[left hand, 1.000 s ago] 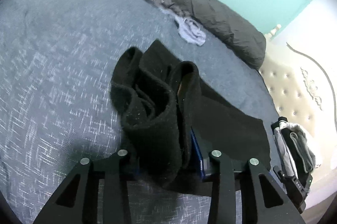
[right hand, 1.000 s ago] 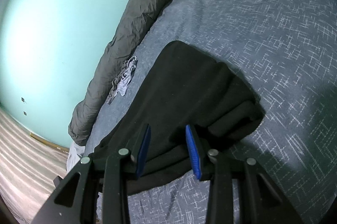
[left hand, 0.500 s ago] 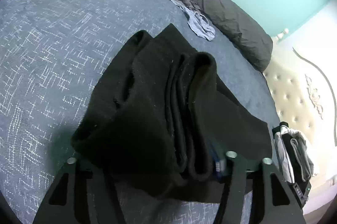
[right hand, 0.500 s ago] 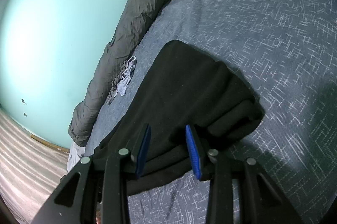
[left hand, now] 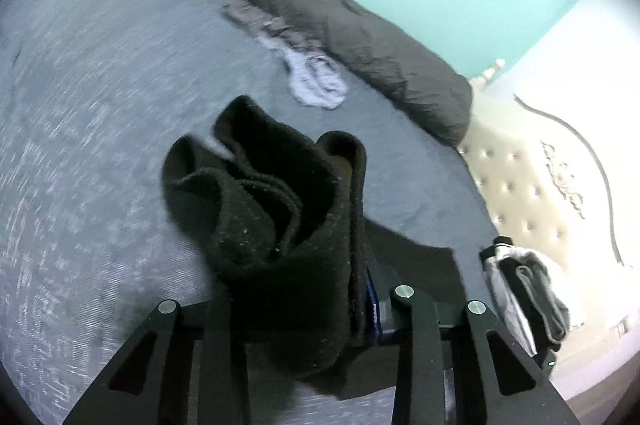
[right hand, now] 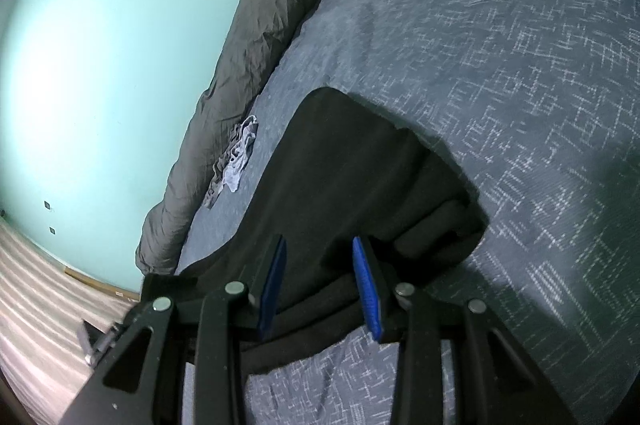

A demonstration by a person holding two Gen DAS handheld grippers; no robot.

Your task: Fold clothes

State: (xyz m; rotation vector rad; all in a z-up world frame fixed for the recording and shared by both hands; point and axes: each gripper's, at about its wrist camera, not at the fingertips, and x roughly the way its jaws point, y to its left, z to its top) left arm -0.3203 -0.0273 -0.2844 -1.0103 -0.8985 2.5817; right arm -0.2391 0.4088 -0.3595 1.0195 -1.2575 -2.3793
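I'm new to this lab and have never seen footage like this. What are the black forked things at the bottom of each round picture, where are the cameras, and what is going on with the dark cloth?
There is no robot here: a person holds a two-finger gripper in each hand, and each one carries a fisheye camera looking forward along its fingers. That explains the round, bent pictures.

In the left wrist view, the left gripper has its jaws shut on a bunched fold of the black garment, lifted above the bed. In the right wrist view, the right gripper has its jaws open, blue pads apart, over the same garment lying flat.

The blue-grey bed also carries a rolled grey duvet along the far edge, a small crumpled light garment beside it, and a pile of clothes near the headboard.
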